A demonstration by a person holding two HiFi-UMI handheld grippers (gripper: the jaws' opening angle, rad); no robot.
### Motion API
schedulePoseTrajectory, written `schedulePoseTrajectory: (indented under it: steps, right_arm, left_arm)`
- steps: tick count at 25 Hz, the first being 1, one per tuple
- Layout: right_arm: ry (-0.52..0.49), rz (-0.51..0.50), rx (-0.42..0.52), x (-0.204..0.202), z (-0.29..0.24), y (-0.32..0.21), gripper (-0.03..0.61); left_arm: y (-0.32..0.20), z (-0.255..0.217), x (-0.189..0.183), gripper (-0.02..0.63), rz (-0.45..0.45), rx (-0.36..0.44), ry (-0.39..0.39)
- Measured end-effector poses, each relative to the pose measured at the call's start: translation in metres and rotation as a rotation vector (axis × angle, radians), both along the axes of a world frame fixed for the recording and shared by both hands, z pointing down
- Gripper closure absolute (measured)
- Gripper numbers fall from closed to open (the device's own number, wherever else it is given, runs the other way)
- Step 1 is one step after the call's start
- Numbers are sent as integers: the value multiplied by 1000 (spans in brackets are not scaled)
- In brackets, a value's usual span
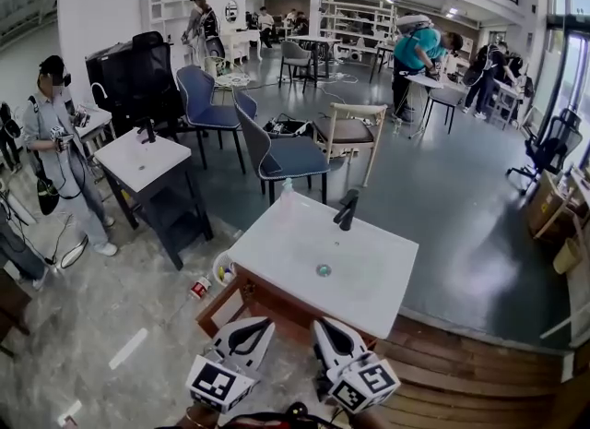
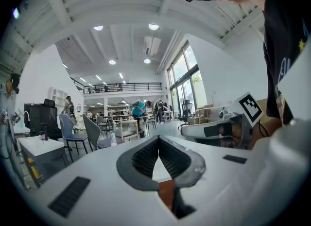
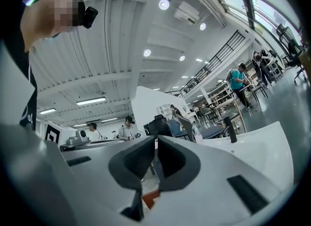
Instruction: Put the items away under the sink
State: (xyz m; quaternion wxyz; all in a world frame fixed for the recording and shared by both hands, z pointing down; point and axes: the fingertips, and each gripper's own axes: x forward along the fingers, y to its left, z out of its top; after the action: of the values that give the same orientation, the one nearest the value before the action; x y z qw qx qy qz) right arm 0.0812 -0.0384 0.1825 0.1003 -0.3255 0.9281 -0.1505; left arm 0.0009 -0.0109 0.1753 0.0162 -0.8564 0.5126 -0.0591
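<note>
In the head view both my claws sit low at 6 o'clock, side by side and pointing toward the sink (image 1: pixel 369 280) at 12. The left claw (image 1: pixel 261 327) and right claw (image 1: pixel 330 328) are each pinched closed with nothing in them, so I judge I'm only approaching and no pick has begun. The things to stow lie on the floor at about 10 o'clock from the left claw: a can (image 1: pixel 200 287) on its side and a round tub (image 1: pixel 224 273) just beside it, both close to the wooden cabinet (image 1: pixel 241 305) under the sink. A bottle (image 1: pixel 286 187) stands on the surface's far corner, at 10 o'clock of the faucet (image 1: pixel 347 210).

In the left gripper view the left claw (image 2: pixel 158 140) shows tips together, empty, held level; the right gripper (image 2: pixel 218 130) shows at 3 o'clock. The bottle (image 2: pixel 113 138) is small, at 9 o'clock of the tips.

In the right gripper view the right claw (image 3: pixel 155 140) is closed on nothing. The white sink (image 3: pixel 262 152) and faucet (image 3: pixel 232 129) lie at 3 o'clock. The floor items are out of this view, so I would have to drop and open before any grasp.
</note>
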Motion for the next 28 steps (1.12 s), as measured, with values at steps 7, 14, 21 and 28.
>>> schedulePoseTrajectory:
  steps: [7, 14, 21, 28]
  right_arm:
    - [-16, -5, -10, 4, 0, -2, 569]
    - [-33, 6, -2, 8, -3, -6, 569]
    - [-24, -2, 3, 10, 1, -9, 569]
    - [-12, -33, 11, 3, -1, -6, 569]
  left_arm:
    - [0, 4, 10, 604, 20, -20, -17]
    - [-6, 0, 14, 604, 29, -6, -30]
    - [-7, 4, 14, 604, 17, -3, -22]
    - [-4, 1, 9, 604, -13, 0, -20]
